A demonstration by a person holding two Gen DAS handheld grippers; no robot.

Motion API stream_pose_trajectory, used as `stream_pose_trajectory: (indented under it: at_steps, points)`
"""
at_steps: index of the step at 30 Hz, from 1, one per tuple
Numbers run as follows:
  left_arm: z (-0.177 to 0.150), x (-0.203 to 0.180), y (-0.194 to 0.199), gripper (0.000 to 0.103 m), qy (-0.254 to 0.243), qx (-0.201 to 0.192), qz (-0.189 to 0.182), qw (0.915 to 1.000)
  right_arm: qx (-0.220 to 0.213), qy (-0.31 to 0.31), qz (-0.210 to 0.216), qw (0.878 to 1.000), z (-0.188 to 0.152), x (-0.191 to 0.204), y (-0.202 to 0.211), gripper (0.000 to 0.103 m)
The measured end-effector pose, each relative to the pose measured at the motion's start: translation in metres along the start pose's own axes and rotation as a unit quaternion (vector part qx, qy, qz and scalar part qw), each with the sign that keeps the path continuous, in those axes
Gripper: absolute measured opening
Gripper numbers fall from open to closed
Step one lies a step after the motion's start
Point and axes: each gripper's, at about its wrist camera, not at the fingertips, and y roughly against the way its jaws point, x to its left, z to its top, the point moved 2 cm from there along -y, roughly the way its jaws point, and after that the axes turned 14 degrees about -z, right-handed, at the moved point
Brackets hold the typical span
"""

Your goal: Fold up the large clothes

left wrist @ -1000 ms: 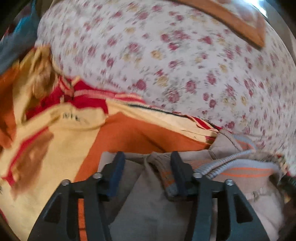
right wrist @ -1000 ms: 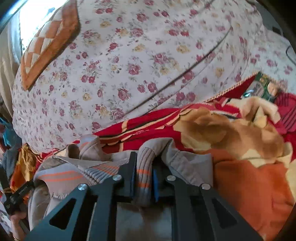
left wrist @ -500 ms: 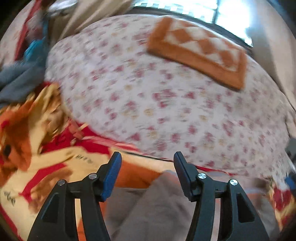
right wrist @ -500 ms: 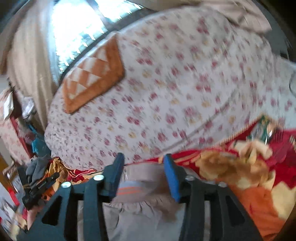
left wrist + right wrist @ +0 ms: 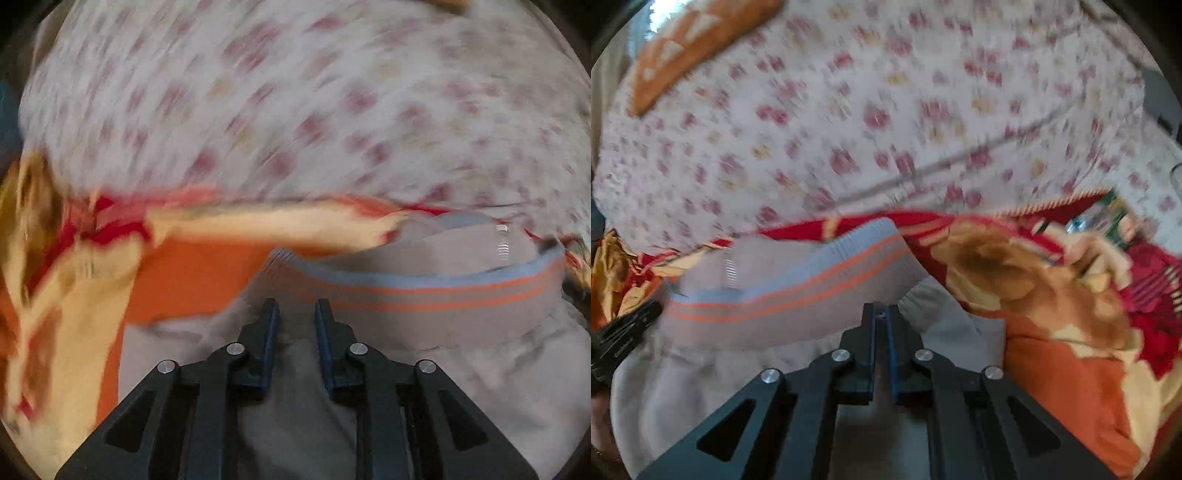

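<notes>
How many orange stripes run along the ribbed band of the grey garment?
2: both run side by side along the ribbed band of the grey garment, below its blue-grey edge. More may be hidden in folds.

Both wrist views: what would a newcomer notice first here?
First, the grey garment with its ribbed band of orange stripes, lying low in the centre before both cameras. The right hand-held gripper is pinched shut on it just below the band. Behind lies a bright red and orange blanket, then the floral bedsheet.

Grey garment [image 5: 783, 284], orange stripes; floral sheet [image 5: 886, 110].
</notes>
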Motion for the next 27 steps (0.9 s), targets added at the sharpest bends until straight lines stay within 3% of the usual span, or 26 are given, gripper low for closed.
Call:
stream_pose_trajectory:
  at_steps: [2, 7, 9, 10, 15, 17, 19, 21, 23, 27]
  points:
    - [0.000, 0.007, 0.002, 0.011, 0.006, -0.008, 0.003, 0.9999, 0.031, -0.018, 0.020, 0.999, 0.000, -0.005, -0.023, 0.004]
    - [0.001, 0.009, 0.003, 0.010, -0.007, -0.013, 0.022, 0.9997, 0.044, -0.051, 0.053, 0.996, 0.009, -0.021, -0.047, 0.000]
    - [0.003, 0.018, 0.003, 0.000, 0.003, -0.017, 0.040, 0.9990, 0.045, -0.063, 0.068, 0.995, 0.010, -0.027, -0.049, 0.000]
    - [0.003, 0.024, 0.001, 0.000, 0.014, -0.019, 0.036, 0.9991, 0.046, -0.067, 0.073, 0.994, 0.009, -0.029, -0.050, 0.000]
    - [0.000, 0.024, 0.004, 0.000, 0.018, -0.022, 0.023, 0.9993, 0.007, -0.068, 0.044, 0.997, 0.012, -0.031, -0.023, 0.000]
    - [0.000, 0.020, 0.004, 0.000, 0.010, -0.020, 0.028, 0.9994, -0.044, -0.049, 0.045, 0.997, 0.020, -0.023, 0.017, 0.005]
    - [-0.001, 0.016, 0.002, 0.000, 0.002, -0.016, 0.036, 0.9992, -0.072, -0.022, 0.083, 0.994, 0.017, -0.003, 0.060, 0.007]
    - [0.000, 0.014, 0.000, 0.000, -0.002, -0.013, 0.041, 0.9991, -0.072, 0.030, 0.135, 0.988, 0.002, 0.031, 0.084, 0.007]
    - [0.000, 0.013, -0.002, 0.000, -0.003, -0.013, 0.042, 0.9990, -0.061, 0.127, 0.178, 0.974, -0.029, 0.076, 0.100, 0.007]
    - [-0.001, 0.012, 0.000, 0.000, 0.001, -0.015, 0.036, 0.9992, -0.004, 0.226, 0.190, 0.956, -0.057, 0.120, 0.079, 0.007]
